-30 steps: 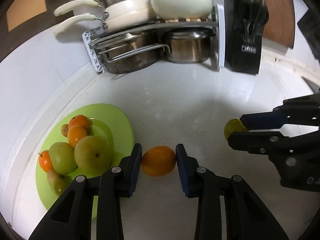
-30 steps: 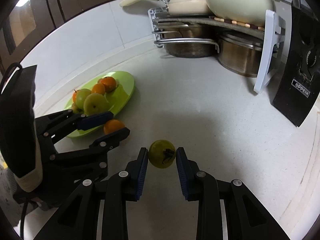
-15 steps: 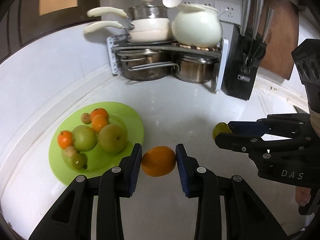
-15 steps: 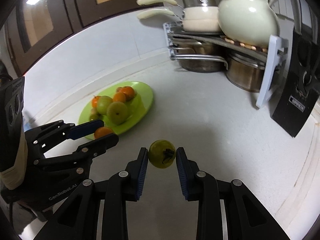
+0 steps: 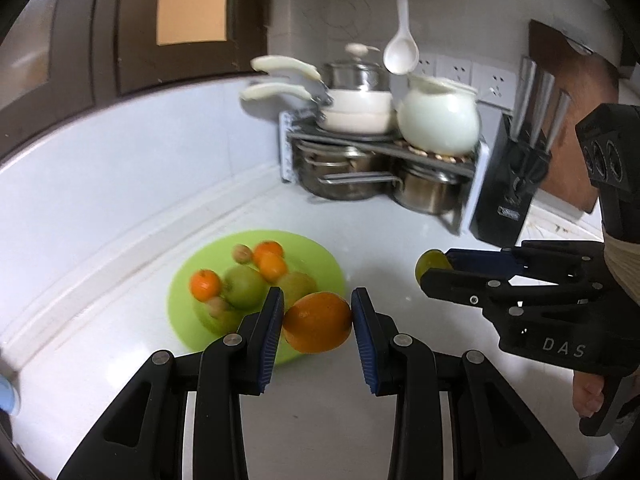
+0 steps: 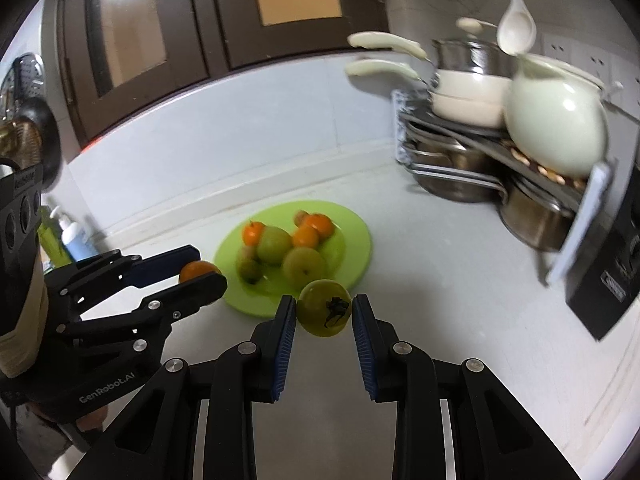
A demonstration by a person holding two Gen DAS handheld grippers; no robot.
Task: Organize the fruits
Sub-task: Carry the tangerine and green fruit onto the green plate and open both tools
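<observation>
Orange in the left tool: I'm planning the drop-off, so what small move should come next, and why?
Probably carry the orange a little forward over the green plate before opening. The left tool grips it above the plate's near edge, and the bare patch lies further in, to the right of the piled fruit.

Back corner past the gripper tips has a pot rack (image 5: 464,164) stacked with steel pots (image 5: 424,192), a white kettle (image 5: 438,120), a hanging ladle (image 5: 401,54) and a black knife block (image 5: 508,196).

Lime-green plate (image 5: 320,256), yellow-green fruit (image 6: 324,307)
</observation>
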